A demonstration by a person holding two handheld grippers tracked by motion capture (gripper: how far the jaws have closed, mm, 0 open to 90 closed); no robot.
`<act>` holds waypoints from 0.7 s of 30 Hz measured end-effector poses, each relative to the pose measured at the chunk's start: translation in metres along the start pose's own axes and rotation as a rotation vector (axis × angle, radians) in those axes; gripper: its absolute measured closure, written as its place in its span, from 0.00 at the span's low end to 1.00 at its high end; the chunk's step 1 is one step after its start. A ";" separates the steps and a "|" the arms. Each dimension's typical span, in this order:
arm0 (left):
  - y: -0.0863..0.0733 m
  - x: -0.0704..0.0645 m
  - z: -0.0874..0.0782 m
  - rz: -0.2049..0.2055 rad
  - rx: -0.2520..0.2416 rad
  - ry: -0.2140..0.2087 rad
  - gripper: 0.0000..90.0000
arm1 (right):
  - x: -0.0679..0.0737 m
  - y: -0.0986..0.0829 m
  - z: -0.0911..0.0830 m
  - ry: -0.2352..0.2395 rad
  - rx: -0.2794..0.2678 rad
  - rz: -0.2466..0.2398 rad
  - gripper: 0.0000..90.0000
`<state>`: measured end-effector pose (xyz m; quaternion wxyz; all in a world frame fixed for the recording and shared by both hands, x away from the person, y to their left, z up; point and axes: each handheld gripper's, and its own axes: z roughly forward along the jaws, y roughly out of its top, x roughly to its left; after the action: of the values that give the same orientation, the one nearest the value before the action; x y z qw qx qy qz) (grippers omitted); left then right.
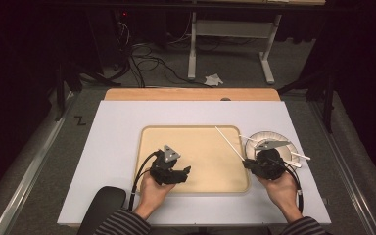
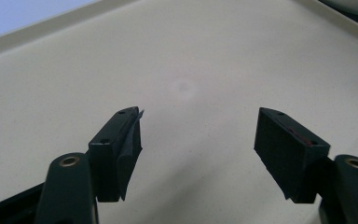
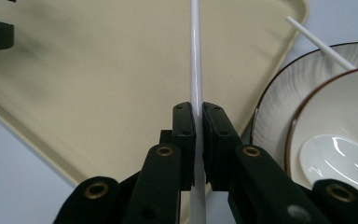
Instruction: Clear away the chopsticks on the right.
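1. The right gripper has its jaws clamped on a white chopstick, which points over the right edge of the beige tray.
2. The left gripper hovers over the near left part of the tray, jaws apart and holding nothing.
3. A second chopstick rests on the plate at the right.

Your high view is looking forward and down on the table from above your side, with the floor filling the upper frame. Your left gripper view is hovering close over the beige tray, facing along its own jaws. Your right gripper view is sitting close at the tray's edge, facing across it. All three are sharing that tray.
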<state>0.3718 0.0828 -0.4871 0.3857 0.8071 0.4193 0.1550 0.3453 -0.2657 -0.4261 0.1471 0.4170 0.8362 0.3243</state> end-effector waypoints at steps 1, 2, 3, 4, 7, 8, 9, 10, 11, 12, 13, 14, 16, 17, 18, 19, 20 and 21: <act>0.000 0.000 -0.001 0.001 0.000 0.002 0.36 | 0.002 0.004 0.007 0.001 0.006 0.006 0.96; -0.001 0.001 -0.002 -0.002 -0.002 0.004 0.35 | 0.002 0.005 0.009 0.003 0.008 0.009 0.96; -0.001 0.001 -0.002 -0.002 -0.002 0.004 0.35 | 0.003 0.008 0.011 0.007 0.015 0.013 0.96; -0.002 0.001 -0.003 -0.003 -0.002 0.005 0.35 | 0.003 0.008 0.011 0.007 0.015 0.013 0.96; -0.004 0.001 -0.004 -0.007 -0.001 0.010 0.35 | 0.006 0.014 0.022 0.005 0.017 0.021 0.95; -0.004 0.001 -0.005 -0.008 0.000 0.012 0.35 | 0.006 0.016 0.025 0.005 0.020 0.017 0.95; -0.005 0.001 -0.006 -0.009 -0.001 0.016 0.35 | 0.008 0.020 0.032 0.002 0.035 0.026 0.95; -0.005 0.001 -0.006 -0.009 -0.001 0.016 0.35 | 0.008 0.020 0.032 0.002 0.035 0.026 0.95; -0.006 0.001 -0.006 -0.010 0.000 0.019 0.35 | 0.007 0.022 0.035 0.001 0.039 0.023 0.95; -0.007 0.001 -0.007 -0.014 -0.004 0.019 0.35 | 0.007 0.024 0.039 0.002 0.042 0.028 0.95; -0.007 0.002 -0.008 -0.014 -0.002 0.024 0.35 | 0.007 0.025 0.042 0.003 0.047 0.034 0.95; -0.008 0.002 -0.009 -0.017 -0.002 0.025 0.35 | 0.007 0.027 0.046 0.007 0.052 0.034 0.95; -0.009 0.003 -0.011 -0.022 -0.002 0.031 0.35 | 0.007 0.030 0.052 0.012 0.062 0.037 0.95; -0.010 0.003 -0.011 -0.024 -0.002 0.035 0.35 | 0.007 0.031 0.056 0.011 0.066 0.036 0.95; -0.011 0.003 -0.012 -0.026 -0.004 0.038 0.35 | 0.007 0.033 0.059 0.017 0.071 0.035 0.95; -0.012 0.004 -0.014 -0.028 -0.004 0.041 0.35 | 0.008 0.034 0.063 0.019 0.075 0.037 0.95; -0.013 0.004 -0.014 -0.031 -0.005 0.043 0.35 | 0.009 0.035 0.066 0.020 0.084 0.039 0.95; -0.015 0.004 -0.016 -0.036 -0.004 0.050 0.35 | 0.009 0.038 0.072 0.021 0.099 0.041 0.95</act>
<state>0.3568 0.0996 -0.4877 0.3794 0.7945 0.4430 0.1688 0.3998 -0.2110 -0.4547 0.1112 0.4373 0.8440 0.2899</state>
